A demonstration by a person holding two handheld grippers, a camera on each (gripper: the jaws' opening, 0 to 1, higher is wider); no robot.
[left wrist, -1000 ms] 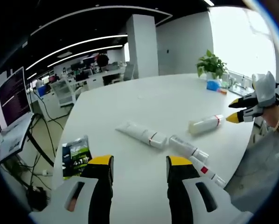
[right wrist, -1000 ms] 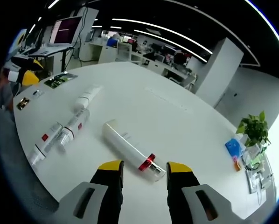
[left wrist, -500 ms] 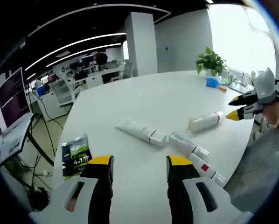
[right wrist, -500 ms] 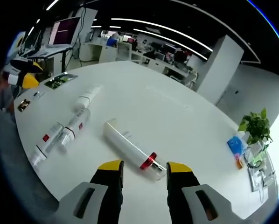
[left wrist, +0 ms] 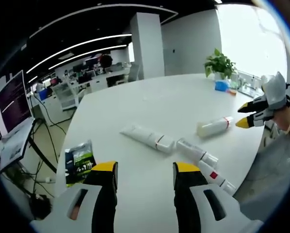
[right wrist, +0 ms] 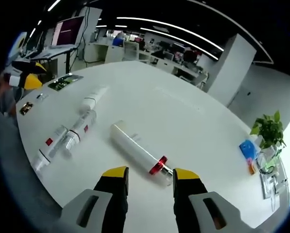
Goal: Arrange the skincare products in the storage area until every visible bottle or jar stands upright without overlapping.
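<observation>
A large round white table (left wrist: 150,104) spreads under both grippers, and four skincare products lie flat on it, none upright. The biggest is a long white tube with a red band and clear cap (right wrist: 140,153), lying aslant just ahead of the right gripper (right wrist: 149,175), whose yellow-tipped black jaws stand apart with nothing between them; the tube's capped end sits close above the gap, not gripped. In the left gripper view the same tube (left wrist: 214,126) lies near the table's far right edge, just beside the right gripper's yellow tips (left wrist: 243,115), held in a person's hand. Next, a white flat-ended squeeze tube with a thin red stripe (left wrist: 149,138) lies near the middle of the table, apart from the rest. Beside it, a white bottle with a clear cap (left wrist: 197,152) and a slimmer white bottle with a red label (left wrist: 214,177) lie close together, the slim one nearest the table edge. The left gripper (left wrist: 144,169) hangs over the near table edge, jaws parted and holding nothing. A small green and black packet (left wrist: 79,160) rests flat left of its jaws. A small green potted plant (left wrist: 219,65) stands at the far edge.
</observation>
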